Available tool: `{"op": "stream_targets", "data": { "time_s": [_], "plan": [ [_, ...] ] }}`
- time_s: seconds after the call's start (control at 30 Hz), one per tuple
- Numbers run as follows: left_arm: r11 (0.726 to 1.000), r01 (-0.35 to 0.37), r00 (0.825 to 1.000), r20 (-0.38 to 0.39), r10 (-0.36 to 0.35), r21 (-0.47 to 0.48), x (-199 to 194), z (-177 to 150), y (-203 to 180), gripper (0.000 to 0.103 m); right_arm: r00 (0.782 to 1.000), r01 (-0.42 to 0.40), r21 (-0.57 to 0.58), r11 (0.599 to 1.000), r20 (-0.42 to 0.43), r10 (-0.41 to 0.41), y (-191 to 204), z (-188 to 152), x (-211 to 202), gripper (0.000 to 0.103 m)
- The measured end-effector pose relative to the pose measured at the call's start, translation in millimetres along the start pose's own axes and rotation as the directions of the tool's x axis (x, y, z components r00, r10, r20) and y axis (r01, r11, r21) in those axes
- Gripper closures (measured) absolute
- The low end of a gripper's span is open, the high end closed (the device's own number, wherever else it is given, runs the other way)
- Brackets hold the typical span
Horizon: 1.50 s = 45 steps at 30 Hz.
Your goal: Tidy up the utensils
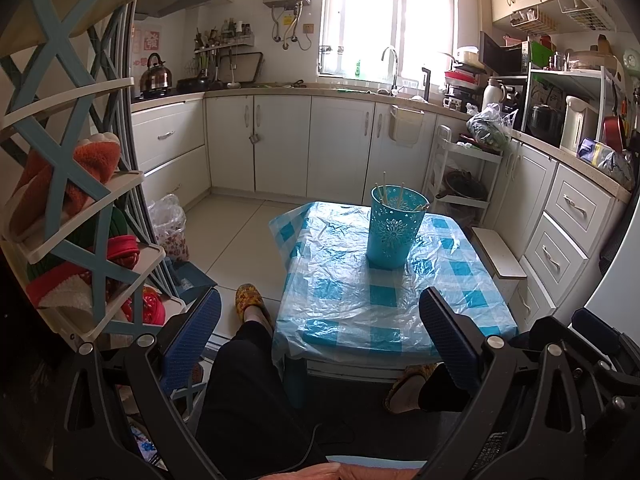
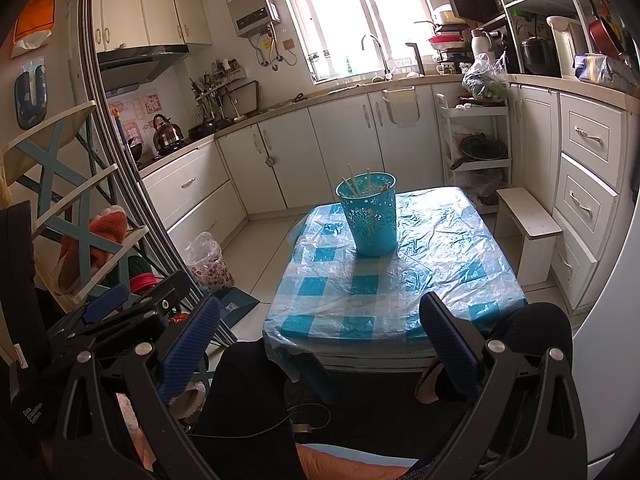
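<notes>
Chopsticks (image 1: 383, 188) stand already in the blue cup (image 1: 394, 227) on the tabletop (image 1: 352, 300). Both my left fingers (image 1: 320, 344) and right fingers (image 2: 320, 344) are released, holding nothing, well apart from it. Sorting looks finished; next I would only check for stray utensils.

A bright window (image 1: 384, 16) at upper centre lights white cabinets (image 1: 280, 144) along the walls, a pale tiled floor (image 1: 236, 236) and, upper left, a shelf (image 1: 72, 184) (cluttered).

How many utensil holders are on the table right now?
1: the blue holder stands toward the far end of the table, chopsticks sticking out. No others visible.
</notes>
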<state>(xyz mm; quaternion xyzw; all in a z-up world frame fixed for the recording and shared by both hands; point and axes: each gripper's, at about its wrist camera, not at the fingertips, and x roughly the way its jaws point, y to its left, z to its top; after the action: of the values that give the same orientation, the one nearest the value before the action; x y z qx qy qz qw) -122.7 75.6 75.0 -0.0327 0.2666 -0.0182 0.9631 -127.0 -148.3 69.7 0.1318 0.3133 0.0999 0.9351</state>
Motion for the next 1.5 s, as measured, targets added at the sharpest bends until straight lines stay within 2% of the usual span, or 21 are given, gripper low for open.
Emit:
{"op": "stream_targets", "data": {
  "time_s": [1.5],
  "plan": [
    [1.0, 0.019, 0.999, -0.046, -0.019, 0.009, 17.0, -12.4, -5.5, 0.008, 1.0, -0.005, 0.008, 1.0, -0.018, 0.005, -4.3, -2.2, 6.6, 0.008]
  ]
}}
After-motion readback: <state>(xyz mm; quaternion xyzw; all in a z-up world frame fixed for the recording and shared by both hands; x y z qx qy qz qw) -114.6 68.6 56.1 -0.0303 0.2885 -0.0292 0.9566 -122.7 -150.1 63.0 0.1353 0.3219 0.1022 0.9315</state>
